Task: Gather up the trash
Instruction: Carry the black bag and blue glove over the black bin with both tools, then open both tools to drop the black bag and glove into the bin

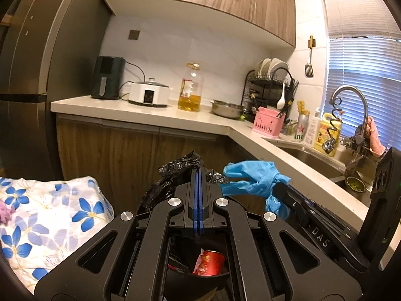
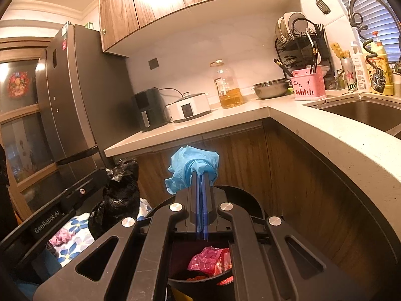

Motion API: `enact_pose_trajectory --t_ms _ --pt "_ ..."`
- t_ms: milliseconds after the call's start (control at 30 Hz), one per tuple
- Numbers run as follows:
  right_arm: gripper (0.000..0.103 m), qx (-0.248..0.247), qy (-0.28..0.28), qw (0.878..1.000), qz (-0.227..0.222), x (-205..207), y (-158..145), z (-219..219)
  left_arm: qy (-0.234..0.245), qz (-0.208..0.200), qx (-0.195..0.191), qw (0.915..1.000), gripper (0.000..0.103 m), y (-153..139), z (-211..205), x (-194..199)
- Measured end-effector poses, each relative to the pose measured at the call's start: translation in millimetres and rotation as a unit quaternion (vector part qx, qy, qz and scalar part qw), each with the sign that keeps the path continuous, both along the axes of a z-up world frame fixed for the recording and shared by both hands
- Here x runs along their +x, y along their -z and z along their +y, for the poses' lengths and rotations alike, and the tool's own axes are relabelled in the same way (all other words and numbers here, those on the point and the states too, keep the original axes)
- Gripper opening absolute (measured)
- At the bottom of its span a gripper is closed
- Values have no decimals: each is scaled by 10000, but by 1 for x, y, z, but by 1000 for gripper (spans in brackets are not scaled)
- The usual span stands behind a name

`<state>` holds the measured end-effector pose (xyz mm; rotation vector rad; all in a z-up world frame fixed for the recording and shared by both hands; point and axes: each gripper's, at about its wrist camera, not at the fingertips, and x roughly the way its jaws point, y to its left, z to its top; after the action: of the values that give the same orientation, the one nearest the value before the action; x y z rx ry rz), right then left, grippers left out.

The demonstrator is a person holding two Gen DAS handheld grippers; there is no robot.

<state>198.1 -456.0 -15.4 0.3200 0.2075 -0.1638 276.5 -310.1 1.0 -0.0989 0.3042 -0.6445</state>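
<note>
Kitchen corner. Grey fridge (image 2: 72, 95) stands at the end of the pale L-shaped tabletop (image 2: 313, 125), wood cabinets above and below. Steel sink (image 1: 308, 158) with curved faucet (image 1: 351, 100) sits under the blinds. On the tabletop: dark air fryer (image 1: 108, 77), white cooker (image 1: 148, 94) just beside it, oil bottle (image 1: 189, 87), steel bowl (image 1: 226, 109), black dish rack (image 1: 270, 85) in the corner, pink basket (image 1: 268, 123) in front of it.

Floral cloth (image 1: 47, 215) lies low at the left. Round black trash bin (image 2: 240, 195) sits on the floor below both grippers; inside it, a red can (image 1: 210, 263) and pink plastic wrapper (image 2: 210, 260).

Left gripper (image 1: 198, 173): fingers together, clamped on a crumpled black trash bag (image 1: 185, 165), held above the bin, in front of the lower cabinets. Right wrist view shows the bag hanging off those fingers (image 2: 120, 190).

Right gripper (image 2: 201, 175): fingers together, clamped on a blue glove (image 2: 193, 165), bunched at the tips, held above the bin's far rim. Left wrist view shows the glove (image 1: 253, 178) just right of the black bag, near but not clearly touching.
</note>
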Motion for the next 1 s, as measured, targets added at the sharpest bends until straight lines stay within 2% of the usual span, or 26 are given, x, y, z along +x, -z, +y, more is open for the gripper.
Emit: enact_pose_trajectory --t_ms 333,400,467,500,533,567,600,667,767,867,1000 --pt "3 48 -42 9999 110 15 5 -5 102 214 81 9997 0 14 -9 19" --pt "4 87 -63 9998 158 19 8 -7 67 256 152 9995 4 17 -12 22" --pt "6 124 -67 9996 225 23 11 -9 77 311 183 9993 15 22 -12 25" --pt "11 139 -62 9996 250 25 12 -10 55 328 201 9992 18 23 -11 26" --pt "14 168 -62 9995 267 26 14 -12 25 332 209 9992 32 24 -10 27" --pt "22 180 -54 9994 280 26 15 -12 15 339 188 9992 47 25 -9 27" --pt "28 173 -25 9995 279 26 15 -12 1 341 151 9993 50 26 -7 28" --pt "29 173 5 9994 295 25 17 -13 -88 379 103 9992 59 27 -2 30" --pt "30 191 93 9992 336 24 18 -15 -96 462 45 9989 62 28 3 33" --pt "44 150 146 9993 297 18 16 -12 -209 455 79 9987 69 28 10 29" --pt "57 -59 141 9995 294 11 13 -2 -541 300 127 9980 77 27 27 15"
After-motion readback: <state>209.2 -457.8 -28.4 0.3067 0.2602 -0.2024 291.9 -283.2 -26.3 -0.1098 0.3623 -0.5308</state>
